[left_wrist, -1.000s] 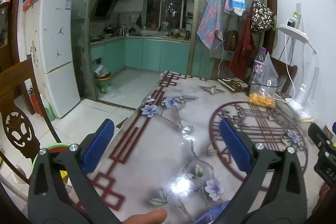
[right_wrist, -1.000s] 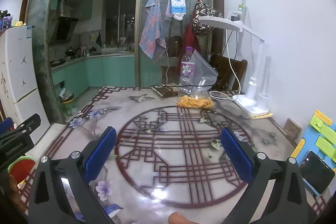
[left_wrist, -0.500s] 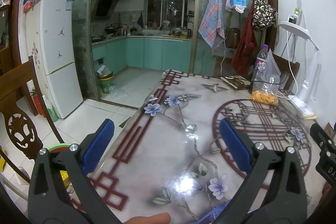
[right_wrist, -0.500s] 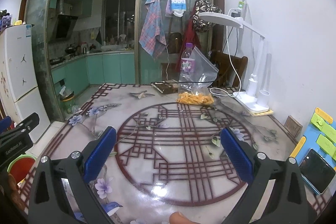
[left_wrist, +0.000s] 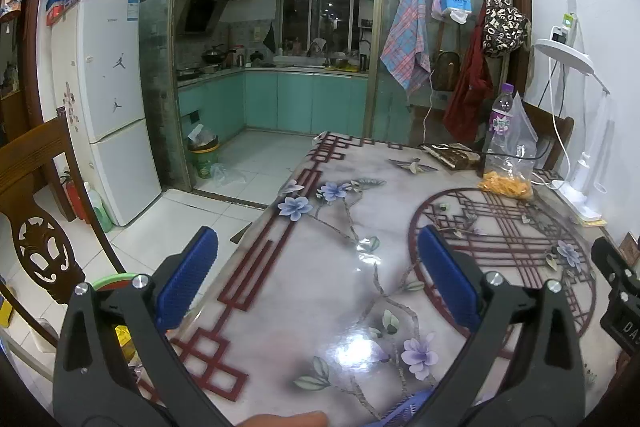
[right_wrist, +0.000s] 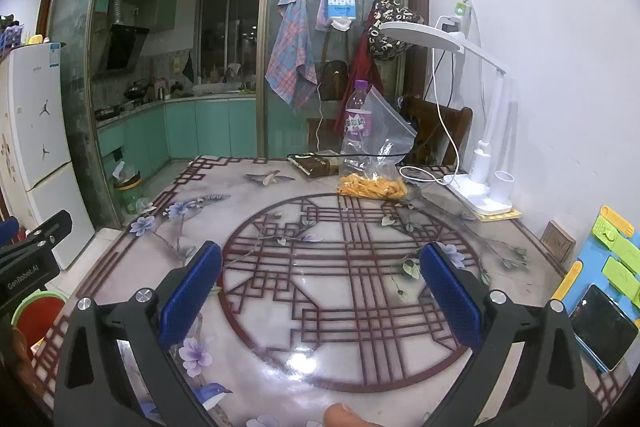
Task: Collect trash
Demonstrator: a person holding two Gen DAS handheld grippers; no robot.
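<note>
A clear plastic bag with orange snack bits [right_wrist: 374, 167] lies at the far end of the patterned table [right_wrist: 320, 299], in front of a plastic bottle with a purple label [right_wrist: 357, 117]. It also shows in the left wrist view [left_wrist: 510, 163]. My left gripper [left_wrist: 316, 267] is open and empty over the table's left part. My right gripper [right_wrist: 320, 279] is open and empty over the round red pattern, well short of the bag. A red bin with a green rim [right_wrist: 34, 311] stands on the floor to the left of the table.
A white desk lamp [right_wrist: 480, 183] stands at the far right by the wall. A phone [right_wrist: 602, 331] and coloured cards lie at the right edge. A dark flat item [right_wrist: 316, 165] lies beside the bag. A wooden chair [left_wrist: 36, 211] and a fridge [left_wrist: 116, 107] stand to the left.
Both grippers have drawn back and risen slightly, so the table and bag sit a little lower and farther in view. Both stay open.
</note>
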